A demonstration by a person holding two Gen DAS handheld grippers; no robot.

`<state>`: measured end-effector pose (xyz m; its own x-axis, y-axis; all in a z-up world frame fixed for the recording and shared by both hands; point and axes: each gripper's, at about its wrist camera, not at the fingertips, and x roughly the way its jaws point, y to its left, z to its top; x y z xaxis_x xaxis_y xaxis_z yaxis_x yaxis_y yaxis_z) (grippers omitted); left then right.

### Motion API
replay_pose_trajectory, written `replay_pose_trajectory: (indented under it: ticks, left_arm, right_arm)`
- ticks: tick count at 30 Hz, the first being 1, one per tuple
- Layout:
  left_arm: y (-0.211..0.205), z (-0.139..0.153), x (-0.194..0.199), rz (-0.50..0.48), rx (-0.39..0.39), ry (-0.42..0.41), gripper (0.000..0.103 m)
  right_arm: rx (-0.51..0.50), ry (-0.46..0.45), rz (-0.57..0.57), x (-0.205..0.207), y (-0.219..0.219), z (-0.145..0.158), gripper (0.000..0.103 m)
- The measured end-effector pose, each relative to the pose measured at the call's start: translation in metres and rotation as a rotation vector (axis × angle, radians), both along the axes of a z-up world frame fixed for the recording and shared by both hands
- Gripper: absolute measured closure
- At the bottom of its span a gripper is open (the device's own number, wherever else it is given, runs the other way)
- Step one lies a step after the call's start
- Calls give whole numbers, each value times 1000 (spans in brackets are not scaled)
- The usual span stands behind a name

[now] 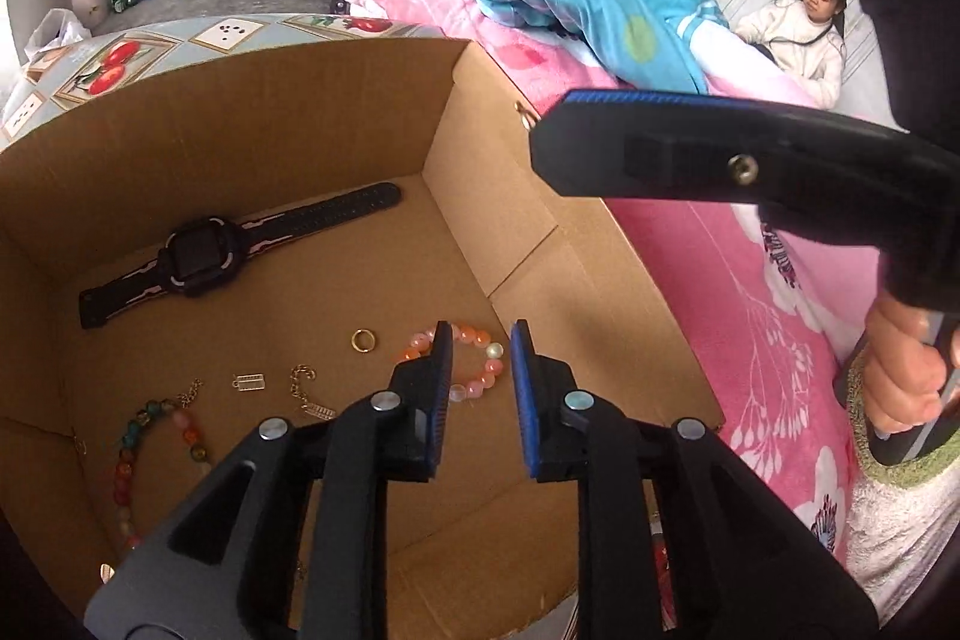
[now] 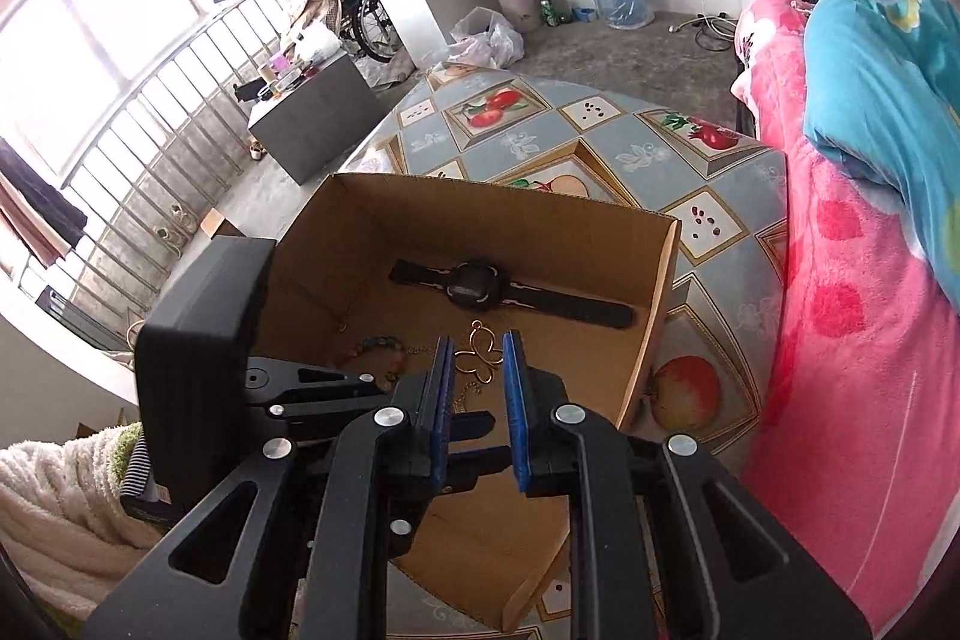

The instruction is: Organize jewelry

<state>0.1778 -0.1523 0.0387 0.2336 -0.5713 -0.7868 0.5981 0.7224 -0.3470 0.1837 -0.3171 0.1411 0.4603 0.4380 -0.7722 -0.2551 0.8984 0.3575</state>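
From where I stand, the cardboard box (image 1: 492,172) sits on the fruit-print tablecloth (image 2: 606,124), hard against the pink bed (image 1: 750,292).

Going left to right across the box floor: the multicoloured bead bracelet (image 1: 129,460) curls at about eight o'clock, the black watch (image 1: 198,256) lies along the far wall at ten o'clock, two small gold charms (image 1: 249,381) and a short chain piece (image 1: 303,388) lie near the middle, the gold ring (image 1: 363,340) is just beyond them, and the pink bead bracelet (image 1: 474,361) lies at about one o'clock.

The left gripper (image 1: 480,388) hovers over that pink bracelet with its jaws apart and nothing between them. If it closes from here I judge that one finger would land on the beads, not around them, and the strand could roll or skid away.

Further right, the right gripper (image 2: 477,370) hangs above the box with a gold butterfly pendant (image 2: 480,355) showing between its blue pads (image 2: 515,400). The jaws stand apart, and I cannot tell whether the pendant is pinched or merely seen through the gap. If it is only barely caught, the thin wire could slip and drop among the other pieces, tangling its chain (image 2: 462,397) with them. The two tools are also close together, so they could knock.
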Motion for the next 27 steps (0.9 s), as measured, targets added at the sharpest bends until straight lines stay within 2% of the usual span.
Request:
replay_pose_trajectory:
  ticks: [5, 10, 16, 18, 23, 27]
  left_arm:
    - [51, 22, -10, 79, -63, -79, 77]
    - [114, 44, -33, 170, -124, -192, 69]
    - [164, 60, -56, 264, -124, -331, 55]
    - [174, 61, -59, 284, -124, -346, 50]
    - [193, 58, -60, 320, -142, -334, 46]
    - [200, 57, -67, 334, -153, -321, 45]
  right_arm:
    - [-85, 94, 61, 26, 28, -17, 87]
    - [-245, 203, 125, 54, 66, -48, 87]
    - [-388, 322, 147, 79, 94, -89, 87]
    - [-405, 344, 141, 85, 98, -97, 87]
    - [-401, 352, 109, 91, 99, -105, 86]
    - [-364, 331, 87, 88, 98, -99, 85]
